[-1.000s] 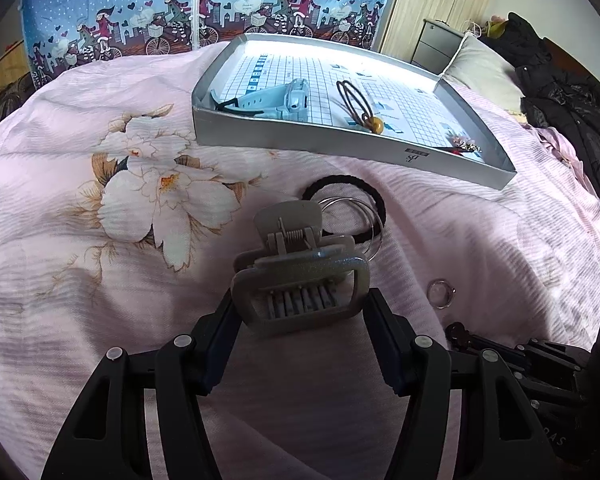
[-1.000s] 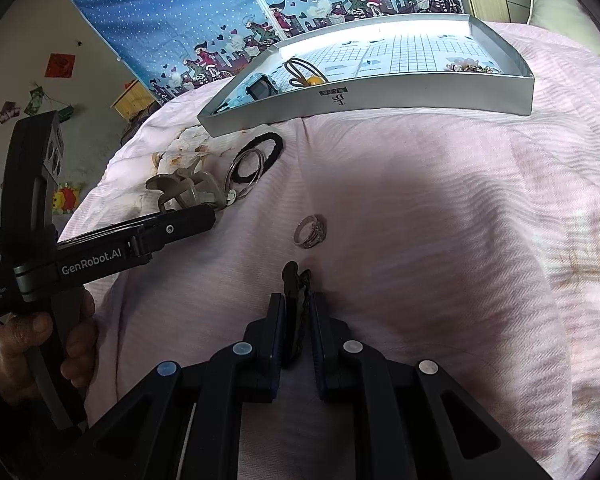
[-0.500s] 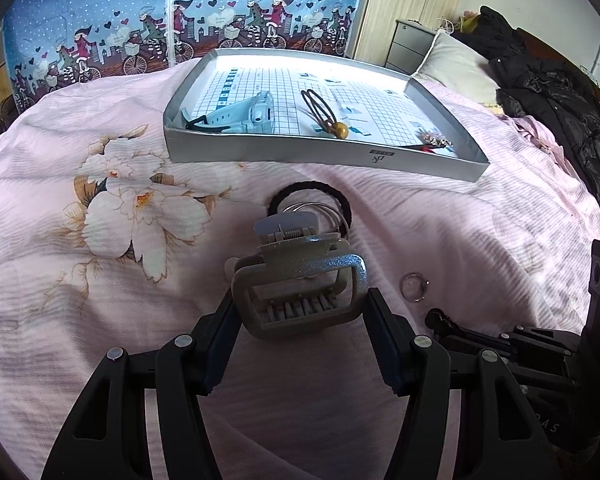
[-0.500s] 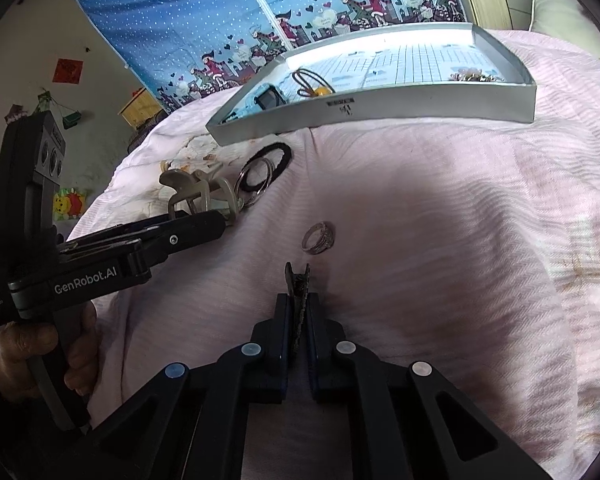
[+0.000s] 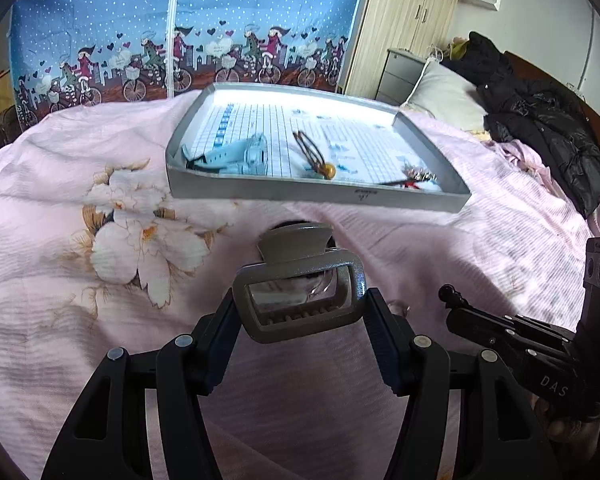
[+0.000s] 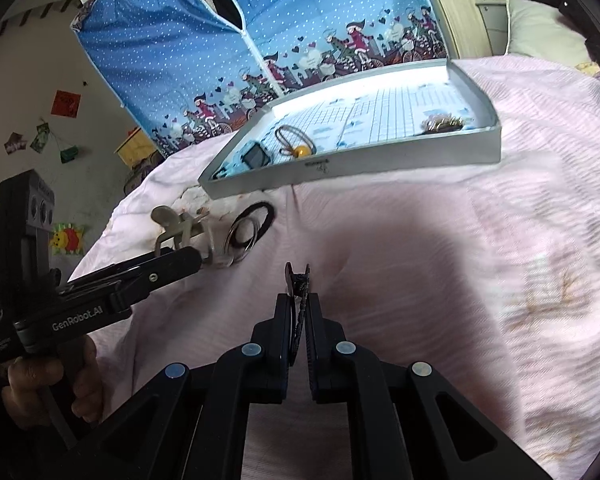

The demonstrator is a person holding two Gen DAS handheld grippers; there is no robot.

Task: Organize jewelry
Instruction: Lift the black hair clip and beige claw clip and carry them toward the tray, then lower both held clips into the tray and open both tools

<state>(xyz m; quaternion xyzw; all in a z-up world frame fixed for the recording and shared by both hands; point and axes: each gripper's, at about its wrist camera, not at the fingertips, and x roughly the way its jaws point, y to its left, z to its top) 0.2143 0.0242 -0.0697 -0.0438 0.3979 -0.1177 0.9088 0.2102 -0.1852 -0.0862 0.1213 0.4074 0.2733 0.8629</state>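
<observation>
Left wrist view: the left tongs (image 5: 300, 308) clench a grey hair claw clip (image 5: 300, 280), lifted above the pink bed (image 5: 60, 320). The right tongs (image 6: 299, 312) pinch a small dark ornament (image 6: 298, 284), also raised. Both appear mid-carry toward the grey tray (image 5: 316, 196) at the far side, which holds a blue watch (image 5: 236, 156). Next, each should pass over the near rim and release inside.

Both grippers were built from matte black plastic. Silver round screws were set into the left gripper (image 5: 302, 312), pale blue ones into the right gripper (image 6: 299, 316). "GenRobot.AI" was printed in white at 9 o'clock of the right view, "DAS" at 4 o'clock of the left view.
</observation>
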